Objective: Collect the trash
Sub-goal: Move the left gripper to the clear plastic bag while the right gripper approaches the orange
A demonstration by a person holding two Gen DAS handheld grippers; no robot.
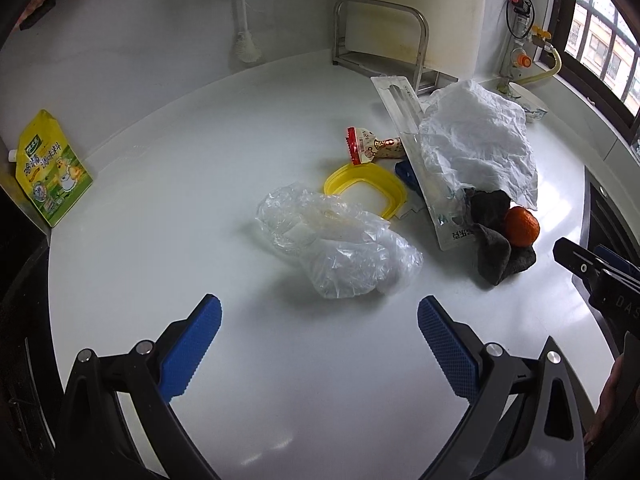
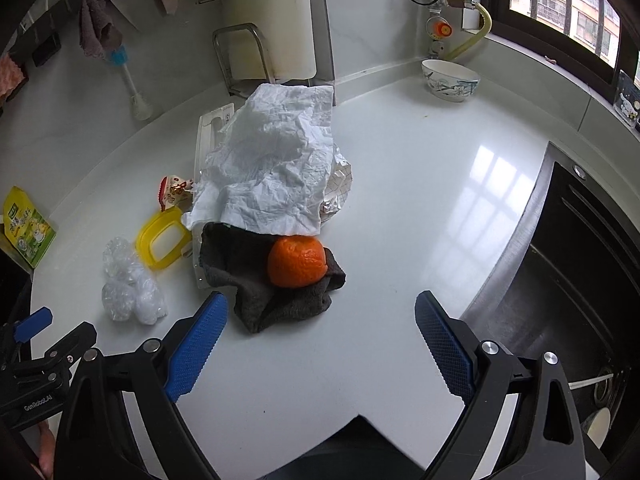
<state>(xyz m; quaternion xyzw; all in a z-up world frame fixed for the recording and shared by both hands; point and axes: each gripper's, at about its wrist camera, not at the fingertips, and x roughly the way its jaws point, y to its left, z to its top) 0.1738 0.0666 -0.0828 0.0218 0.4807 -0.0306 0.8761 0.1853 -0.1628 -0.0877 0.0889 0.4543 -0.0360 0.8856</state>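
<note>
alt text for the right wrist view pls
An open hand-held gripper hovers over a white counter, facing an orange that sits on a dark cloth. Crumpled white paper lies behind; a sink is to the right.

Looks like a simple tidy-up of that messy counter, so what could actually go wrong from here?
The orange rests loosely on the dark cloth; pulling the crumpled white paper above it might set it rolling toward the sink. The clear plastic bag is flimsy and may slip from the open left gripper.
</note>
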